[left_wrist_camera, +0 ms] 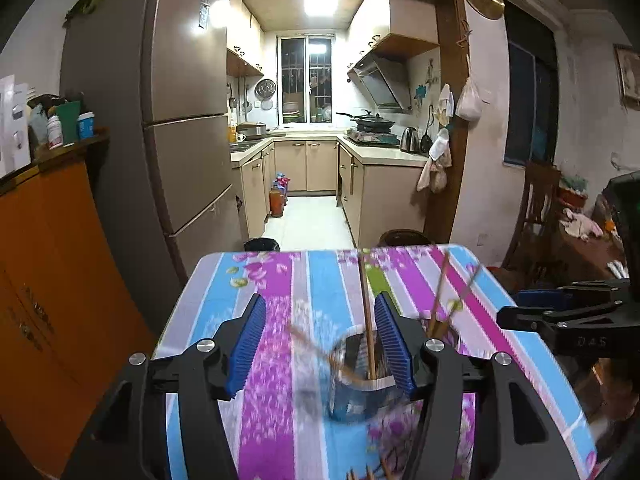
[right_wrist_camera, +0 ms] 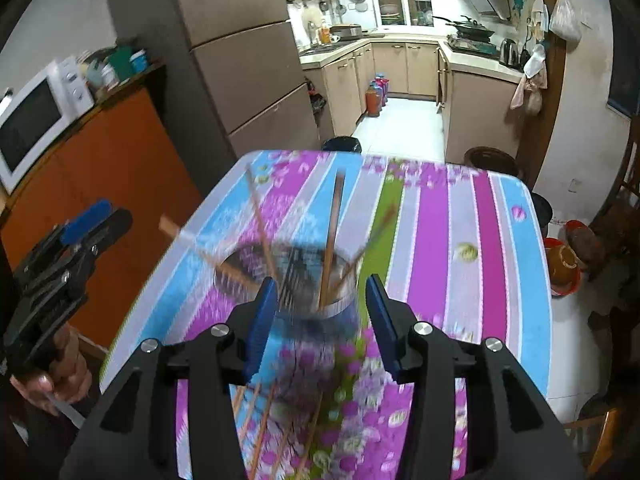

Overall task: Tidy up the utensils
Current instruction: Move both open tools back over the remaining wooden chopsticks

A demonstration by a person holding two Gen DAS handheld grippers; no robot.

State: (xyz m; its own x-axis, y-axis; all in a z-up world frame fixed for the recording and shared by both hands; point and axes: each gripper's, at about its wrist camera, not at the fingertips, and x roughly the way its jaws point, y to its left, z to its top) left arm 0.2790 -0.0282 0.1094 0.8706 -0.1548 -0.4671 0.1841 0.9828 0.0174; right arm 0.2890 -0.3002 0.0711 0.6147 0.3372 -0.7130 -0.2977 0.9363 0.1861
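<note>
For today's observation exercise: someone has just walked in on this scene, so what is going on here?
A person holds a gripper in each hand over a table with a striped floral cloth, sorting chopsticks. Several chopsticks stand in a blurred holder cup on the table; more loose chopsticks lie on the cloth nearer the person. The right gripper has the cup between its open fingers. The left gripper is open and grips nothing, with the cup just ahead.

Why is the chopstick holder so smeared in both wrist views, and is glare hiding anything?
Left wrist view: motion blur smears the chopstick holder and tablecloth, while the left gripper stays crisp; the ceiling light blows out without hiding the table. Right wrist view: the holder and loose chopsticks are streaked, the right gripper is sharp; fisheye bends the table edges.
</note>
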